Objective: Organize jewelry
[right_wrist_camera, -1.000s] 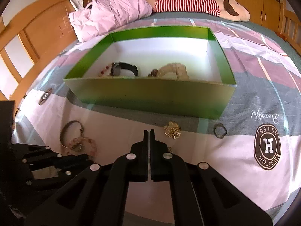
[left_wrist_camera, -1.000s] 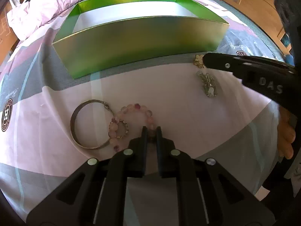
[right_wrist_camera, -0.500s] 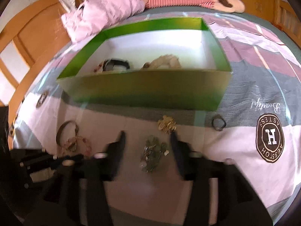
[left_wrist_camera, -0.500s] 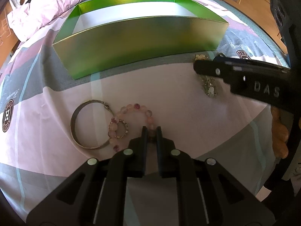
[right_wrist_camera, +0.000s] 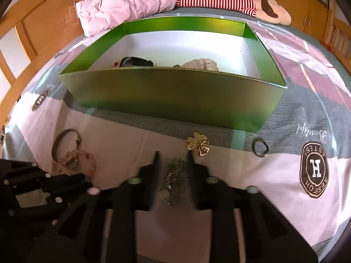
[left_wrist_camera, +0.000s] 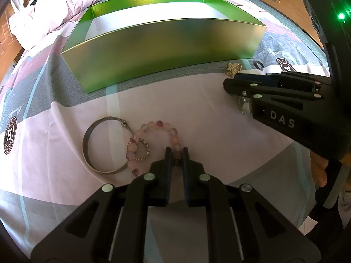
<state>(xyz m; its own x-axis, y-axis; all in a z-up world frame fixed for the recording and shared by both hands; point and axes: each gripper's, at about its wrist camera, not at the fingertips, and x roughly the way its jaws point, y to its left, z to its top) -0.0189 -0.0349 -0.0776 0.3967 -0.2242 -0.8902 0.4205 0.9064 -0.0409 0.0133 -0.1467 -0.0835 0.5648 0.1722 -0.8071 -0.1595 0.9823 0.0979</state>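
Note:
My left gripper (left_wrist_camera: 176,150) is shut on a pink bead bracelet (left_wrist_camera: 153,127) that lies on the bedspread. A small studded ring (left_wrist_camera: 138,152) and a metal bangle (left_wrist_camera: 103,145) lie against the bracelet. My right gripper (right_wrist_camera: 172,155) is open, with its fingers on either side of a silver brooch (right_wrist_camera: 174,180). A gold brooch (right_wrist_camera: 198,146) and a dark ring (right_wrist_camera: 260,148) lie just beyond it. The green box (right_wrist_camera: 175,94) behind holds a black watch (right_wrist_camera: 137,61) and a pale beaded piece (right_wrist_camera: 200,64).
A pink pillow (right_wrist_camera: 122,6) and a striped plush toy (right_wrist_camera: 219,0) lie behind the box. Wooden bed rails (right_wrist_camera: 33,32) run along the left. The right gripper's body (left_wrist_camera: 285,109) shows at the right in the left wrist view.
My right gripper has opened from shut and come down around the silver brooch, its jaws now narrowing. My left gripper has stayed shut on the bead bracelet.

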